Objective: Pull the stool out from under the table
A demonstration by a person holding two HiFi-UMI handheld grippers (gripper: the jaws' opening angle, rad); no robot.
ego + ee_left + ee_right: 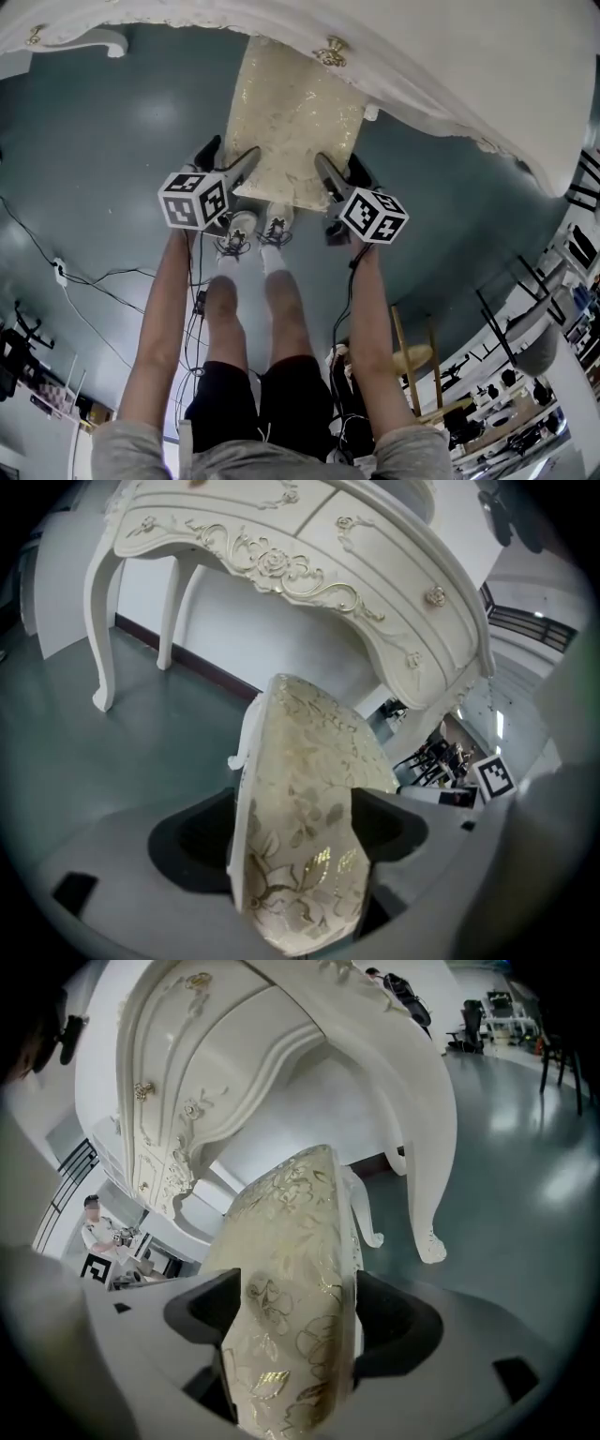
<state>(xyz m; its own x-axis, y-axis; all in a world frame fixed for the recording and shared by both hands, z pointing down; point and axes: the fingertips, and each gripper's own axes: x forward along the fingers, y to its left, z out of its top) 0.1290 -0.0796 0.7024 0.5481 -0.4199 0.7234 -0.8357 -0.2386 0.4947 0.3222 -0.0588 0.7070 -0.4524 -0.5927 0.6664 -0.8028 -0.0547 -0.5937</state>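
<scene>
Since the pull must run straight back toward the person, what counts is that the cream, gold-flowered upholstered stool [292,112] lies directly ahead of both tongs. Its long axis points away from them and in under the white carved table [450,66]. Its far short end is tucked beneath the table's curved front edge. Its near short end stands out on the grey-blue floor [112,141], just in front of the person's white shoes [255,230].

The left tongs [230,161] sit at the near left corner of the seat and the right tongs [342,173] at the near right corner, so neither hand is nearer than the other. Each pair stands wide open with the padded seat edge filling the gap between the jaws. The left gripper view and the right gripper view both show cushion from one black jaw to the other, yet I judge that neither pair has clamped.

Closing on both corners looks like the next need, then an even draw backward along the floor. An uneven draw could slew the stool and knock a white curved leg [367,1213] against a table leg [427,1204].

As for containers, only the table's drawers [375,564] with gold knobs show, all shut, contents unseen.
</scene>
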